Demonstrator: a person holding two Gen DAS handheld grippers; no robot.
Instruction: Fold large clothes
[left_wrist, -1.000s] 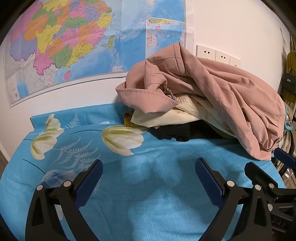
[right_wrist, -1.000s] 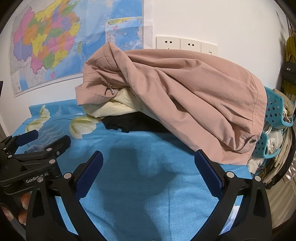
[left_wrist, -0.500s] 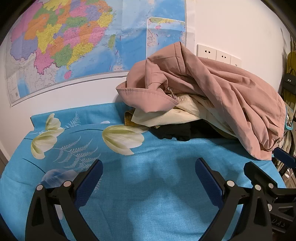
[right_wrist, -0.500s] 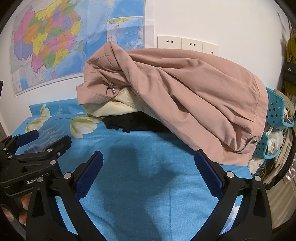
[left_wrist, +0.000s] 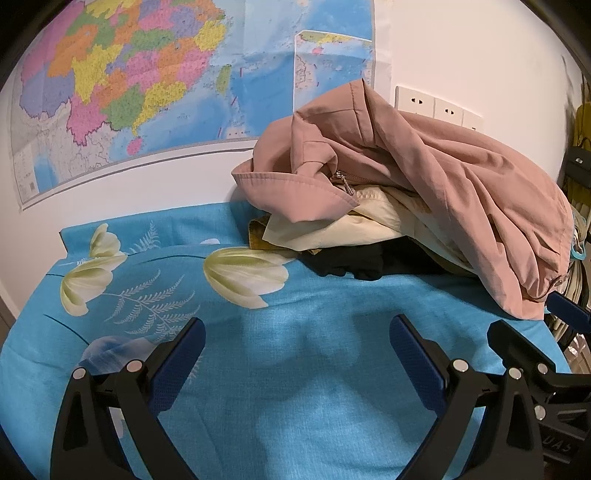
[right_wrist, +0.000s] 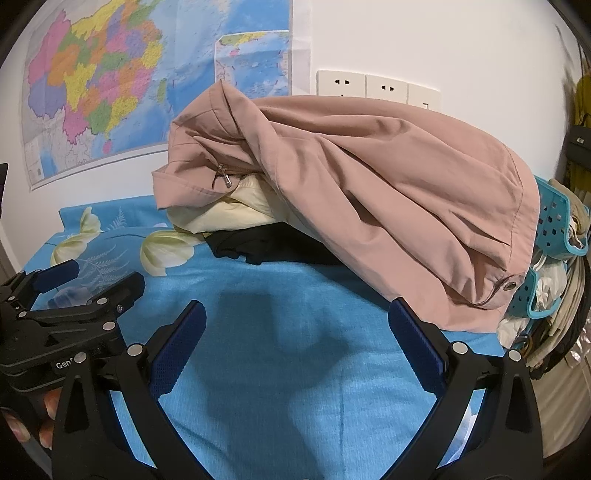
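Black frames, blue-padded jaws, silver screws, white "Gen" lettering

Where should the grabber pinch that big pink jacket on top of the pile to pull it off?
Probably the loose collar flap of the pink fabric jacket, beside its metal zipper pull. It juts out flat over the cream garment, so a finger could likely slip under it. Come from the front-left, over the blue flowered sheet. Both the left gripper and the right gripper are open.
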